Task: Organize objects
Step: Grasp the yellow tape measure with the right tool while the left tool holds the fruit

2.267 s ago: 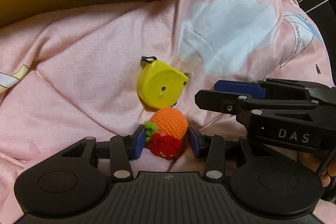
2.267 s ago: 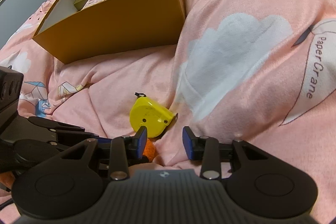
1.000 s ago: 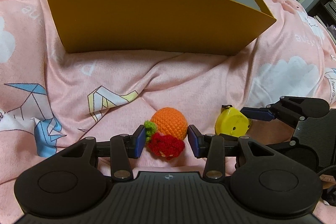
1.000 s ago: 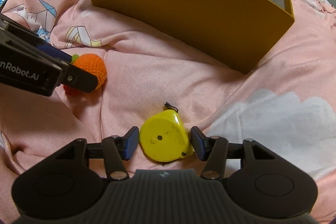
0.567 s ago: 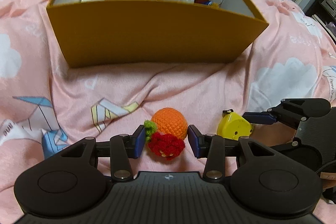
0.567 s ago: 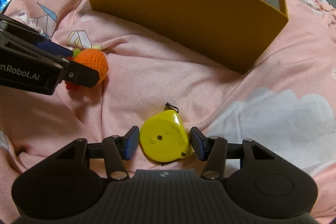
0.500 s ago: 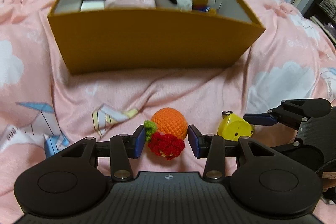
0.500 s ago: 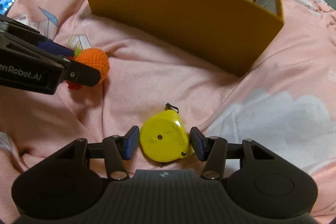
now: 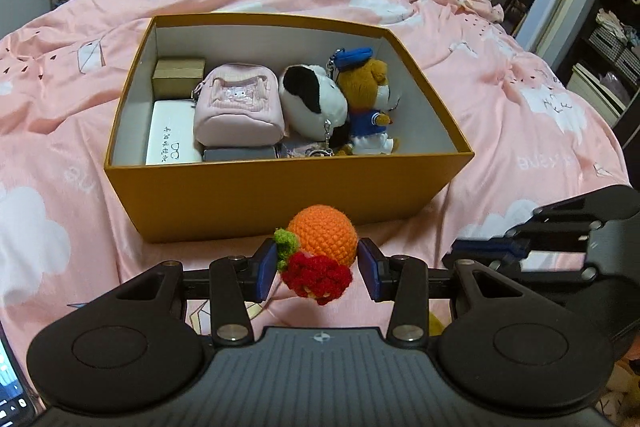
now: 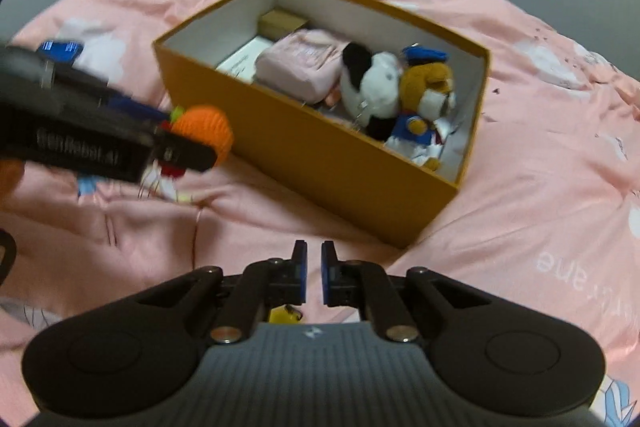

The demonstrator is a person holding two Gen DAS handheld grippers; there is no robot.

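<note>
Our left claw (image 9: 318,263) holds a knitted orange-and-red fruit toy (image 9: 322,247) between its blue pads, jaws half wide, the toy hanging above the pink bedspread (image 9: 520,107) just short of the near wall of the yellow cardboard box (image 9: 280,187). Our right claw (image 10: 314,267) is closed to a slit with nothing between its pads; a scrap of something yellow (image 10: 283,315) shows beneath its fingers, too hidden for us to say what it is or whether it lies on the bed.

Beyond both claws the box sits open on the bed. Inside it are a small brown carton (image 9: 178,75) and a white case (image 9: 170,143) at the left end, a pink pouch (image 9: 238,107) in the middle, then a black-and-white plush (image 9: 312,103) and a brown bear in a blue cap (image 9: 372,99) pressed together. Bare floor shows only at the right end.

We judge the step in hand to be carrying the knitted toy to the box. The next move calls for us to clear the near wall, bring the toy over that free right end, then part the left jaws. The right claw, empty, most likely has to go back down for the yellow thing.
</note>
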